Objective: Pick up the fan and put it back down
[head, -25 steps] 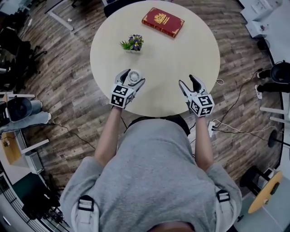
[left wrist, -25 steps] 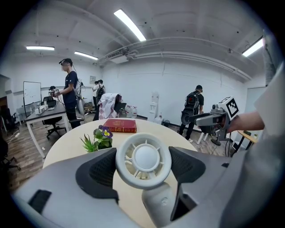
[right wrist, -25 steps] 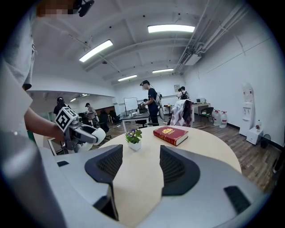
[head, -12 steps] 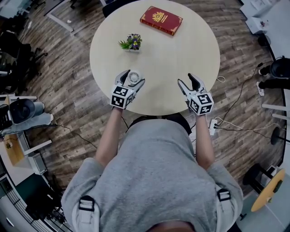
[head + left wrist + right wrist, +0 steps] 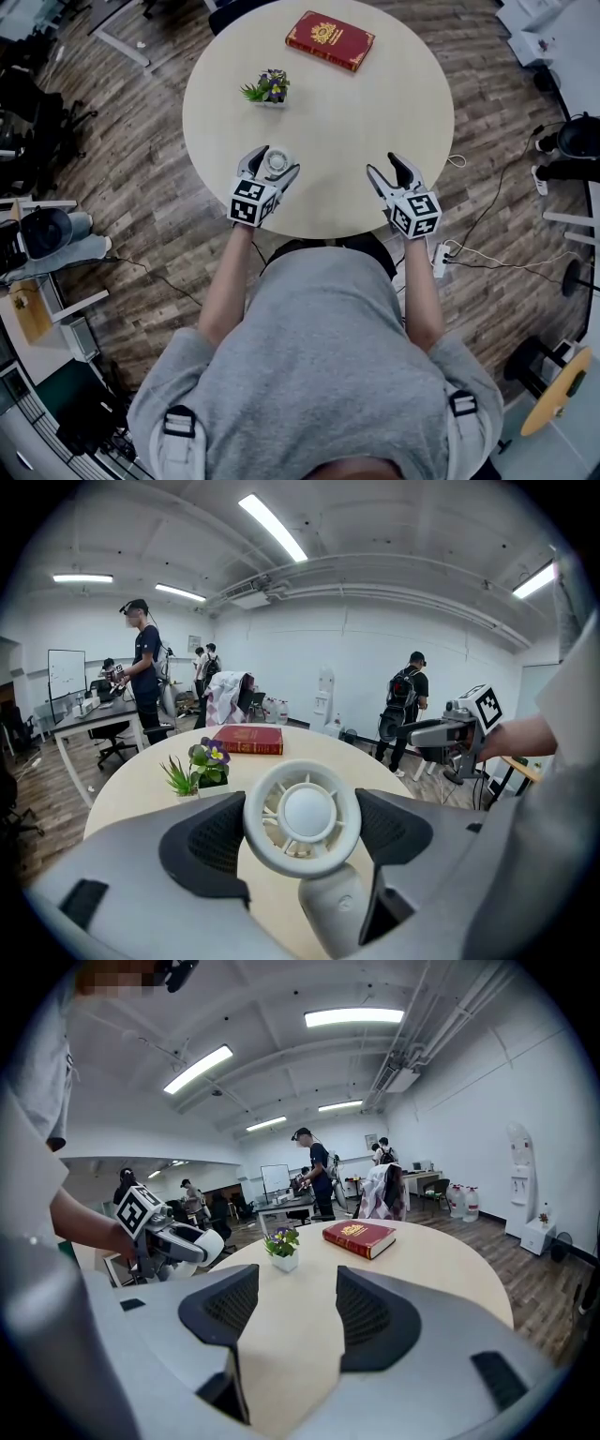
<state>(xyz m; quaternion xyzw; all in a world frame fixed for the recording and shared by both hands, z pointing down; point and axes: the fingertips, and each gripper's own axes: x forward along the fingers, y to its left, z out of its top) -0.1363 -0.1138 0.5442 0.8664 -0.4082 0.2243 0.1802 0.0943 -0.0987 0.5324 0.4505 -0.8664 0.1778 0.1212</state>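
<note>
Dark pads of the left gripper (image 5: 271,168) clamp both sides of the small white round-headed plastic fan (image 5: 302,816), near the front edge of the round beige table (image 5: 328,122). The right gripper (image 5: 295,1312) gapes wide and empty, well apart from it.

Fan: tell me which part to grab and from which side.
Take the fan by its round head, one pad on each side of the rim. Approach it head-on, the way the left claw is lined up. The head faces that claw and its rim just about fills the gap between the pads. The stem below is narrower and rounded, so it is probably a poorer hold.
</note>
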